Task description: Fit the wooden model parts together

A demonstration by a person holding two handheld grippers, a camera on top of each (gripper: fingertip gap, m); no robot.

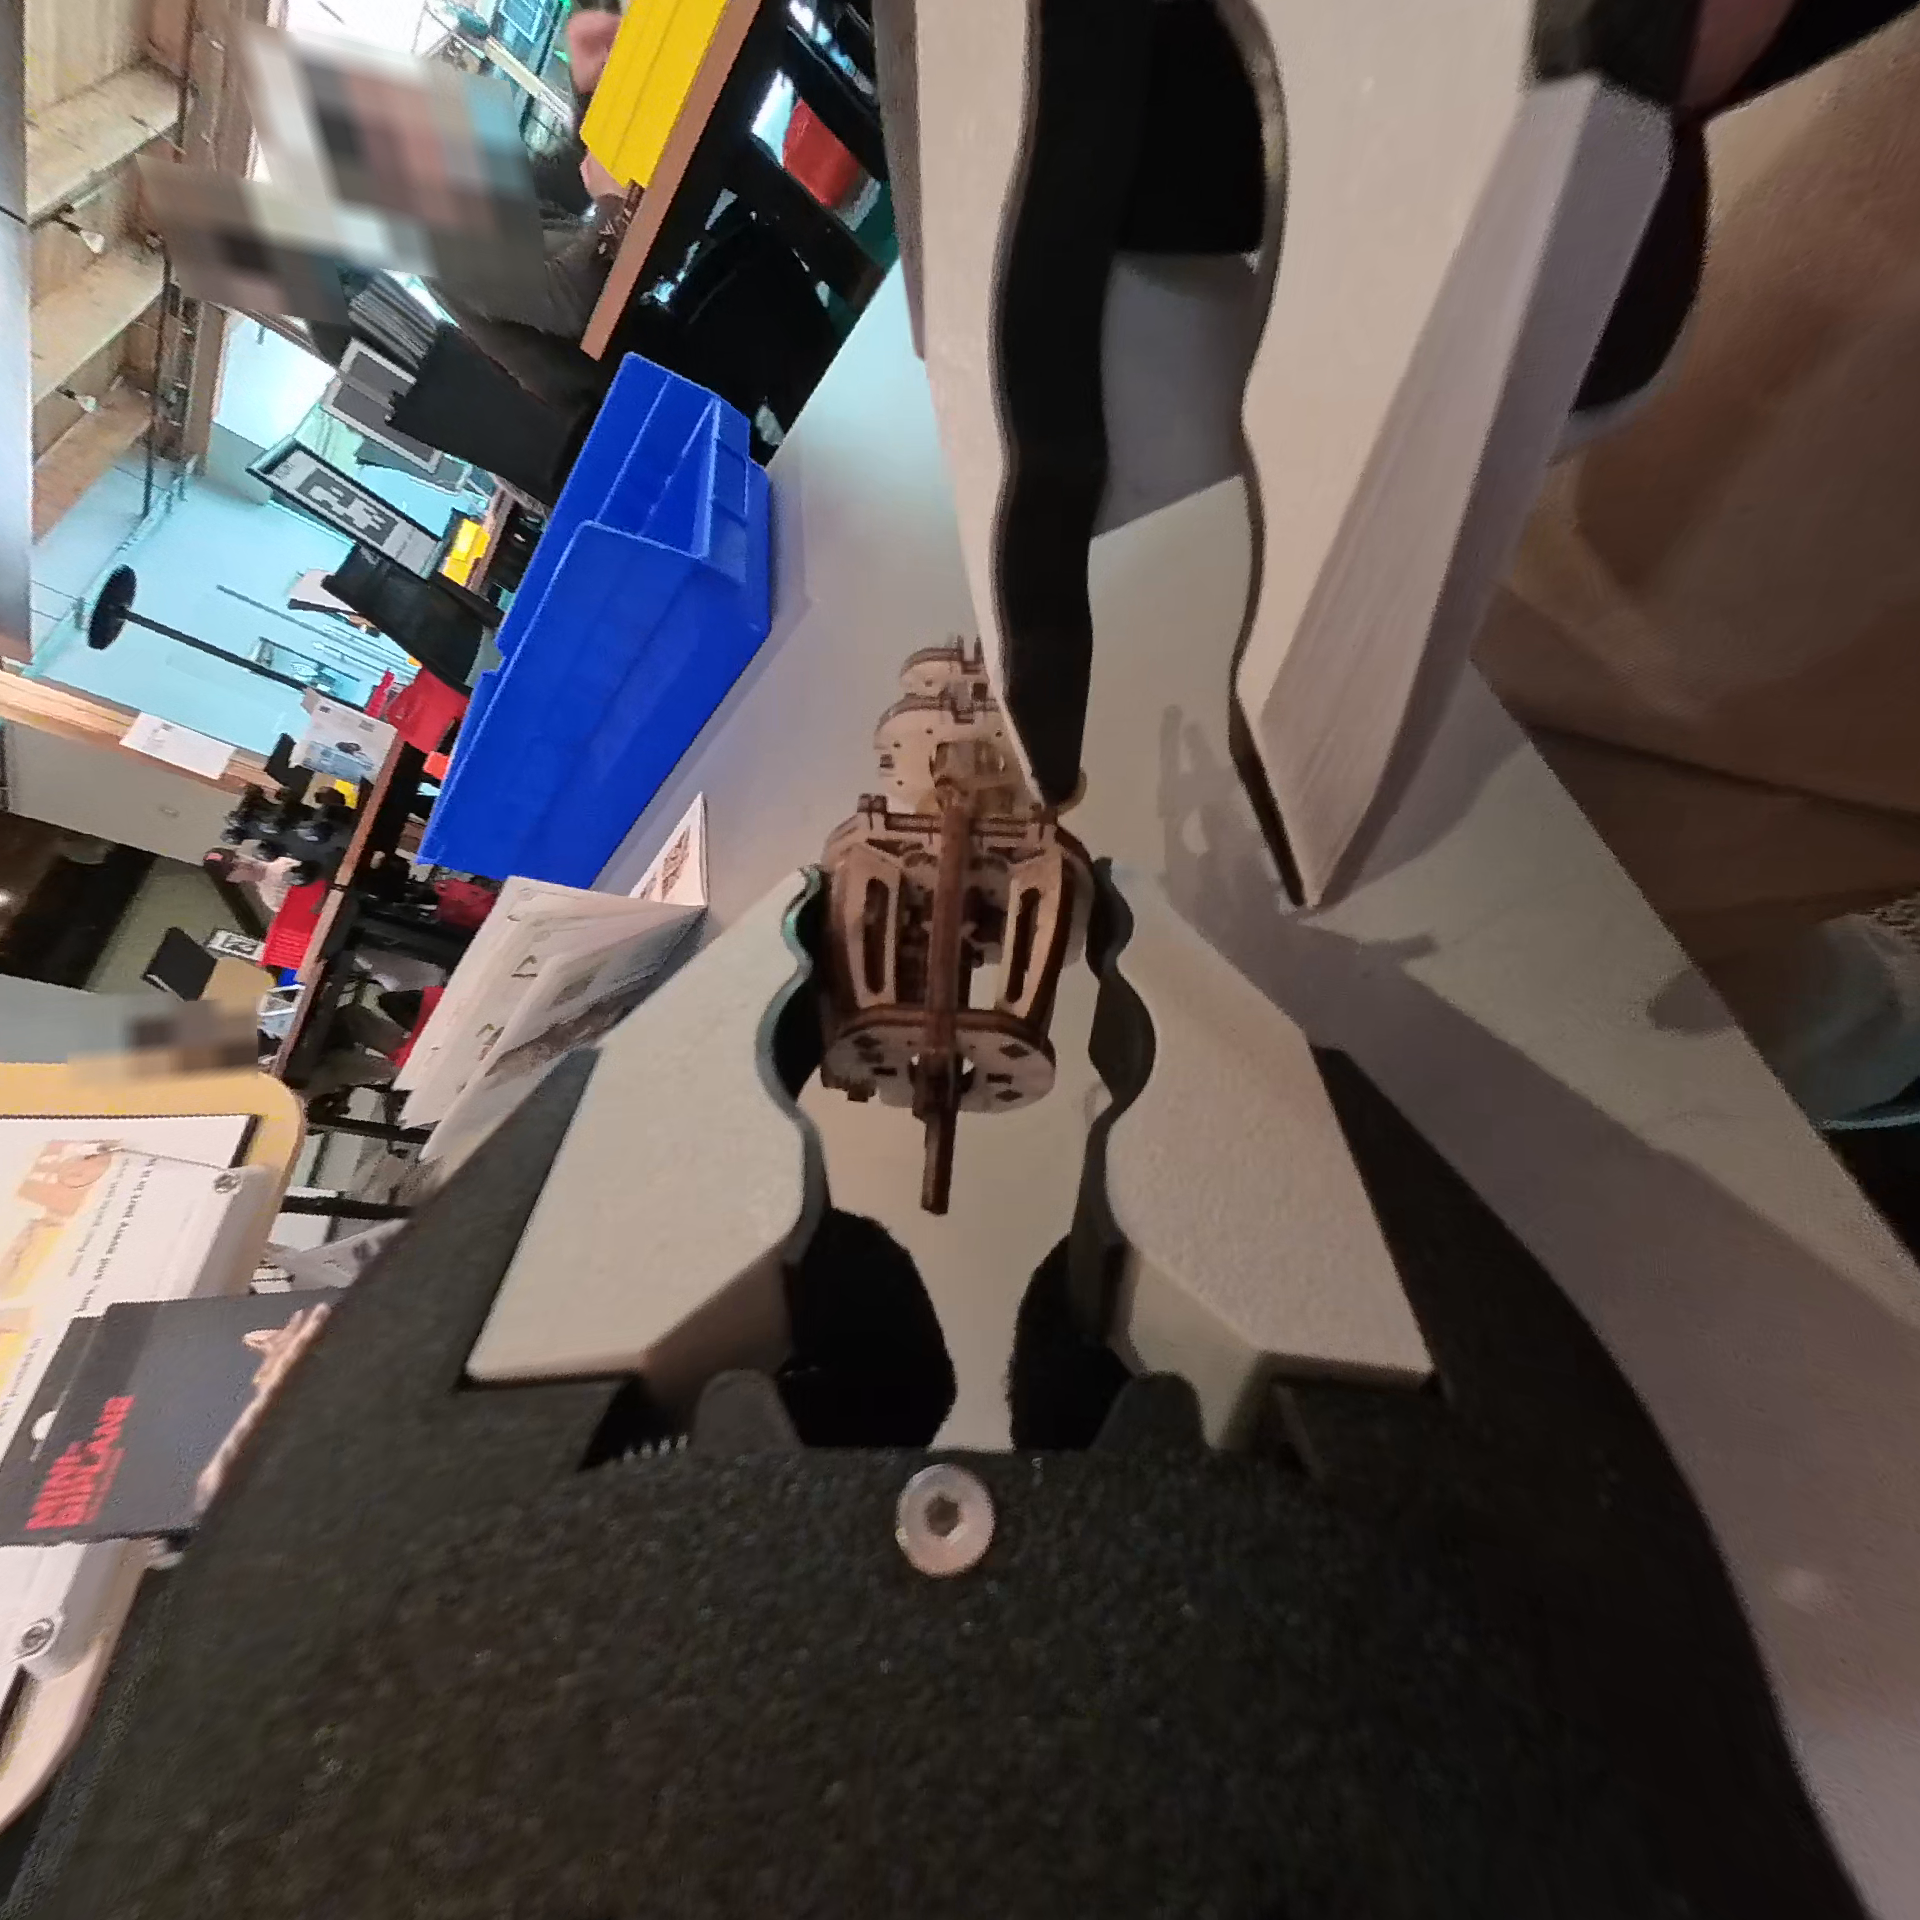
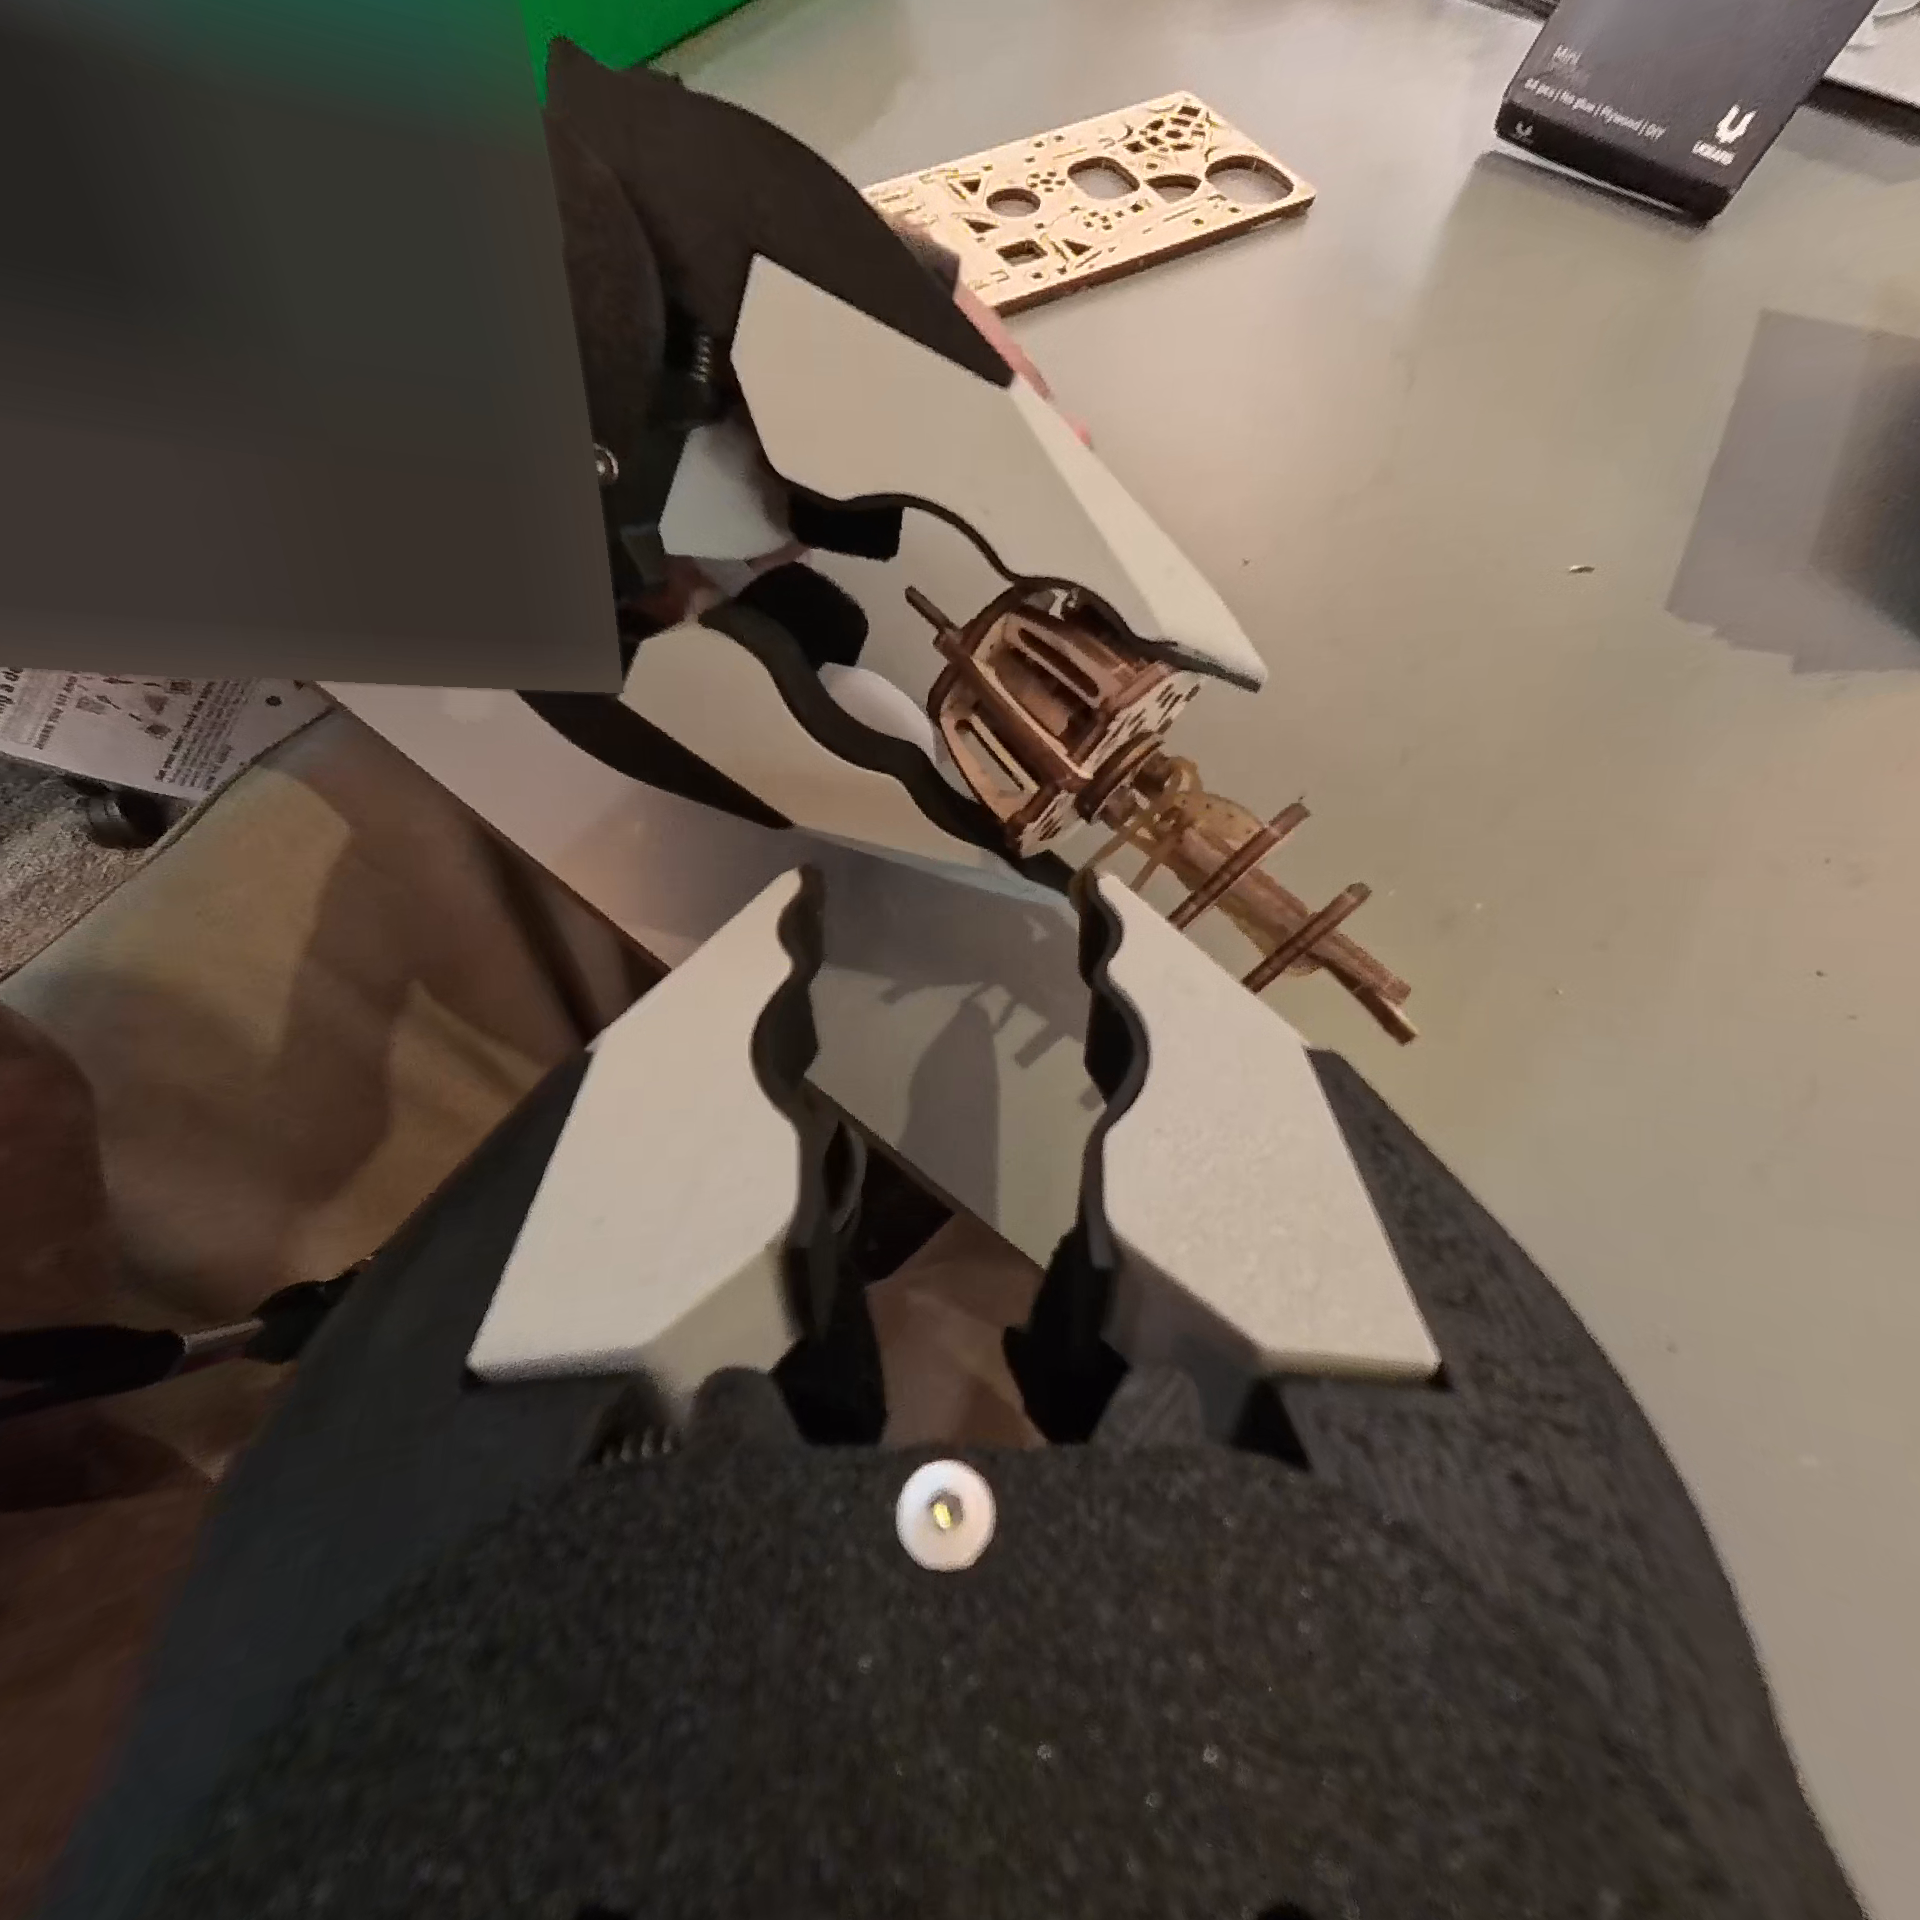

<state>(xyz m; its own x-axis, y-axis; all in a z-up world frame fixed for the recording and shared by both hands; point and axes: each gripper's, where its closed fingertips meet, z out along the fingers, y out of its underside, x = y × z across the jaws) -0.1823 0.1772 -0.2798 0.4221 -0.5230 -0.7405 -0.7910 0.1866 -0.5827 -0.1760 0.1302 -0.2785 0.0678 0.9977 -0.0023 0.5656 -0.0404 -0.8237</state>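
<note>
Left gripper [image 1: 951, 935] clamps the wooden model [image 1: 940, 935] by its cage, shaft jutting past the fingers. Beside the model, the right gripper [image 2: 945, 914] stands parted, holding nothing. Squeezing harder could crack the thin ribs; a knock could bend the shaft.

left gripper [image 1: 951, 914]: clamped on wooden model [image 1: 940, 935], thin axle pointing toward camera | right gripper [image 1: 1164, 821]: enters from above, one fingertip touching model's far end | blue bin [image 1: 613, 675], folded leaflet [image 1: 561, 966] on grey table [image 1: 842, 499], left of model
</note>
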